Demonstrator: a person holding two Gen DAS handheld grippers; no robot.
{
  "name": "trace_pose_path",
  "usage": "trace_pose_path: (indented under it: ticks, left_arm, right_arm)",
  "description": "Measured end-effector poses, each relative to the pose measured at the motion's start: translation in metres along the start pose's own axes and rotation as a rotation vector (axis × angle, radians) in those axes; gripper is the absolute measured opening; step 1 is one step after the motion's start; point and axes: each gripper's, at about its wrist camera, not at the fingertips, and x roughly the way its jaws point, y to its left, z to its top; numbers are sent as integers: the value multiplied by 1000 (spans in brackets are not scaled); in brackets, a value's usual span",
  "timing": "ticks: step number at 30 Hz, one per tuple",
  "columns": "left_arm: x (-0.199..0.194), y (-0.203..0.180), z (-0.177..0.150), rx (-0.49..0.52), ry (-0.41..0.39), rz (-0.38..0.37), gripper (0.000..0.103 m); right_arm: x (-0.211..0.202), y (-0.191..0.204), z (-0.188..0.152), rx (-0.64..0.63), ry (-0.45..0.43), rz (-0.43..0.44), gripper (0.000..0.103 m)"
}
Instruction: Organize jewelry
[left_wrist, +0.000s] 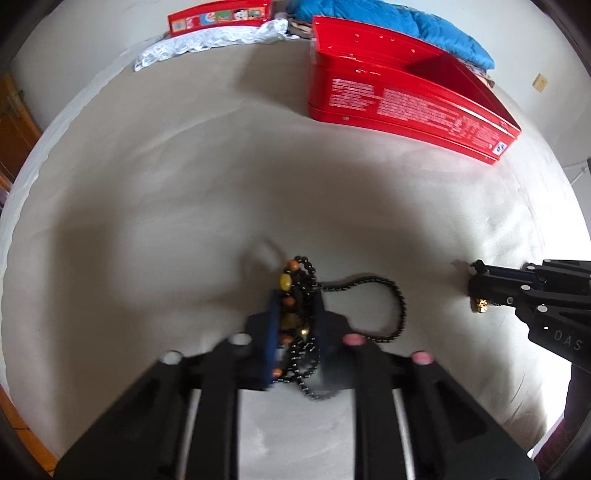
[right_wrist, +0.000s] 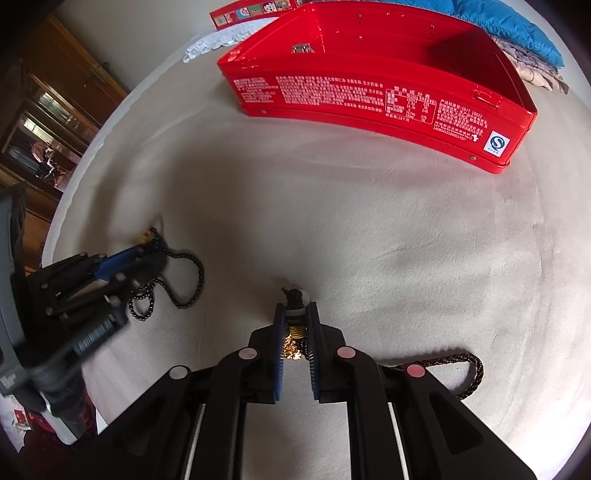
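A broad stretch of bare beige bed lies open across the middle of both frames, between the two claws and the red tin box standing open-topped at upper right. A black bead necklace trails in loops over the cloth at lower centre of the left view, and a dark braided cord curls at lower right of the right view. White lace cloth and blue bedding crowd the top edge.
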Motion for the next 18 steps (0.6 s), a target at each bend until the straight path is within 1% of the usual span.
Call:
trace_pose_path:
  ticks: [3,8,16,17,18]
  left_arm:
    - [-4,10,0,-15,-7,-19,10]
    - [-27,26,0,-41,-82,-34,10]
    - [-77,29,-1,-37,-224,-52,10]
    - [-79,28,-1,-30,-230,-51,10]
    - [-77,26,0,-26,-220,-57,10]
  right_arm:
    - [0,1,0,3,0,-5,11]
    - [0,7,3,11,-3,-18,11]
    - [-11,10,11,19,-36,-17,11]
    - [-11,10,11,19,-37,-20,11]
    - [-11,11,11,19,-36,-23,11]
